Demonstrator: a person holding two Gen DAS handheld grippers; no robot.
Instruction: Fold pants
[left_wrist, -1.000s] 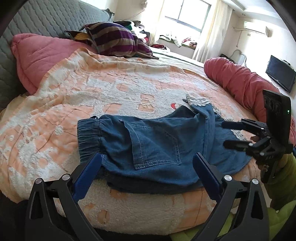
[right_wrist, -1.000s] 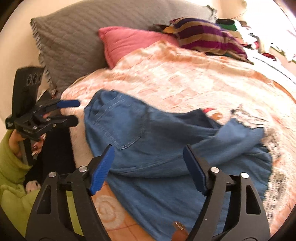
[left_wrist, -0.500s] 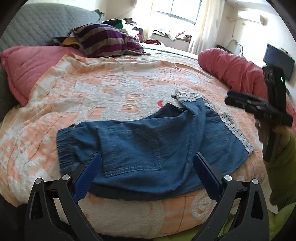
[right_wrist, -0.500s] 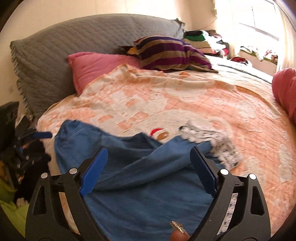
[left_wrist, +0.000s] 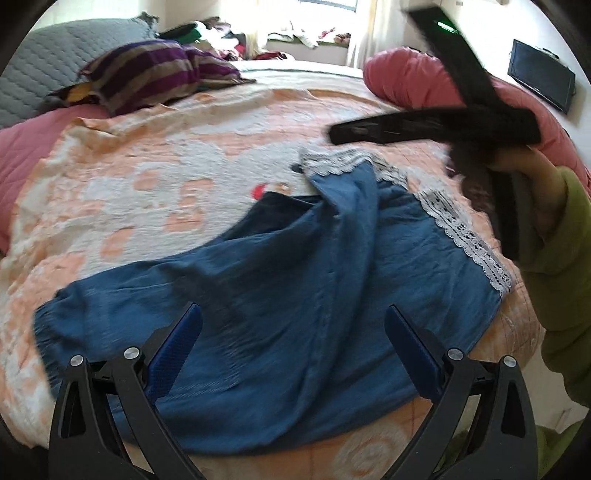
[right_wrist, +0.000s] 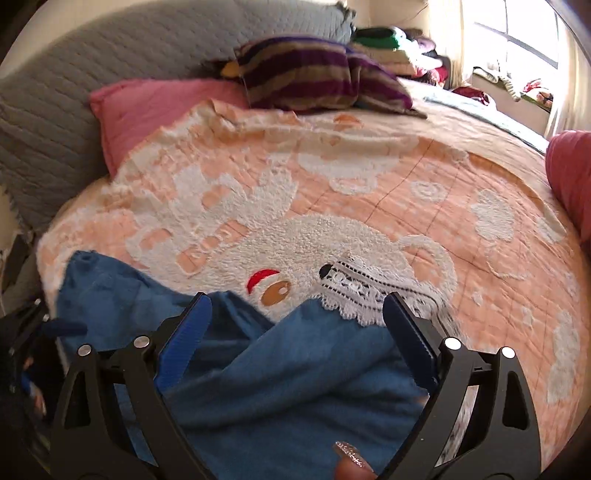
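Jaws wide on both grippers, pants (left_wrist: 295, 314) unheld

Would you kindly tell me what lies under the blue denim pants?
The denim pants lie on an orange-and-white fleece blanket, its bear pattern showing beside them. Whatever part of the blanket lies beneath the cloth is covered.

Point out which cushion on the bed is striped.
The purple-and-tan striped cushion, leaning at the head of the bed. The pink pillow beside it and the grey quilted one behind are plain.
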